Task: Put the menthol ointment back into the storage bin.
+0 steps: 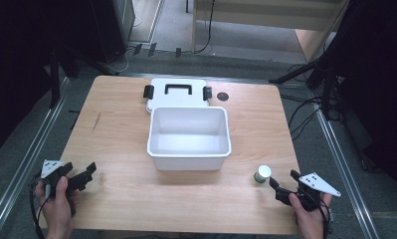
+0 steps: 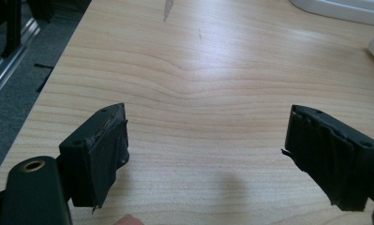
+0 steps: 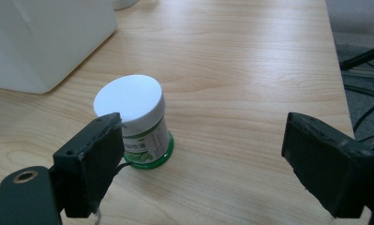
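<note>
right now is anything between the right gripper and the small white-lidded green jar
No. In the right gripper view, only bare wooden table separates the open right gripper from the small white-lidded green jar.

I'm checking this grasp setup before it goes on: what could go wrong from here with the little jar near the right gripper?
The right gripper is open, and the jar stands off-centre by its left-hand jaw, so closing now might knock it over rather than clamp it. The jar is small and upright with a smooth white lid, so it could topple or roll. The white bin stands close by, so a hasty lift may bump its wall.
</note>
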A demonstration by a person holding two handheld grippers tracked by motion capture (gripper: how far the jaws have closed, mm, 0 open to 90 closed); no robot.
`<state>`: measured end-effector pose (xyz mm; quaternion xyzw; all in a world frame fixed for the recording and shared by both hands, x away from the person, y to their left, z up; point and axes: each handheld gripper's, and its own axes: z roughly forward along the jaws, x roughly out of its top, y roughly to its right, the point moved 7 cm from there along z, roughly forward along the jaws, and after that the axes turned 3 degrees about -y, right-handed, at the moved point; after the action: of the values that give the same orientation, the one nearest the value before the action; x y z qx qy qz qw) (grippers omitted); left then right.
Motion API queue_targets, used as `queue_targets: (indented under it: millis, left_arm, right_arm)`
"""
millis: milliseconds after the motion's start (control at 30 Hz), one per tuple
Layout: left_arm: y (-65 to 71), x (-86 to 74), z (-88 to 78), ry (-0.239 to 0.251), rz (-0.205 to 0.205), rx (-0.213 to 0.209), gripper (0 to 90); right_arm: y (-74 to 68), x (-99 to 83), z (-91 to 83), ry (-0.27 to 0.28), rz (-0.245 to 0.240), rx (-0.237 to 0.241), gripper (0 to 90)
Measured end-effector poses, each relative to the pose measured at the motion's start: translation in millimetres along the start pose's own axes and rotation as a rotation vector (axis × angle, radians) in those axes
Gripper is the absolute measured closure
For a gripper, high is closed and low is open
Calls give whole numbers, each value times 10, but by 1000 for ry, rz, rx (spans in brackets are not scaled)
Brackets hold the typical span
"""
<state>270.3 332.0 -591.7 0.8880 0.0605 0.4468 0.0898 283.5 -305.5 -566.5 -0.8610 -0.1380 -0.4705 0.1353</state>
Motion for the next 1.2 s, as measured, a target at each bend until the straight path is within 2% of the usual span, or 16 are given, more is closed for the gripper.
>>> queue_targets:
  millis: [133,367,500,667,833,900,1100,1133,1200]
  left_arm:
    - [6,1,6,-3,9,6,144]
    - [4,5,11,-1,6,10,144]
    - [5,4,12,-3,8,10,144]
    - [5,4,13,-3,10,11,144]
    - [4,4,13,-3,7,7,144]
    - [5,3,13,-5,9,7,144]
    - [8,2,14,-8,11,9,144]
    - [7,2,15,-7,11,10,144]
    - [5,1,13,-10,12,9,144]
  right_arm:
    - [45,-34,-6,-2,14,-15,138]
    - [64,-42,-27,-7,9,-32,140]
    - [62,-45,-4,-61,-26,-66,147]
    - [30,-16,-2,-110,-46,-58,152]
    - [-1,-23,9,-223,-78,-39,158]
    - [-19,-10,0,-286,-84,-20,158]
    - [-93,53,-9,-503,-127,-19,155]
    - [-122,59,5,-557,-145,-12,146]
    - [-155,87,21,-612,-174,-23,144]
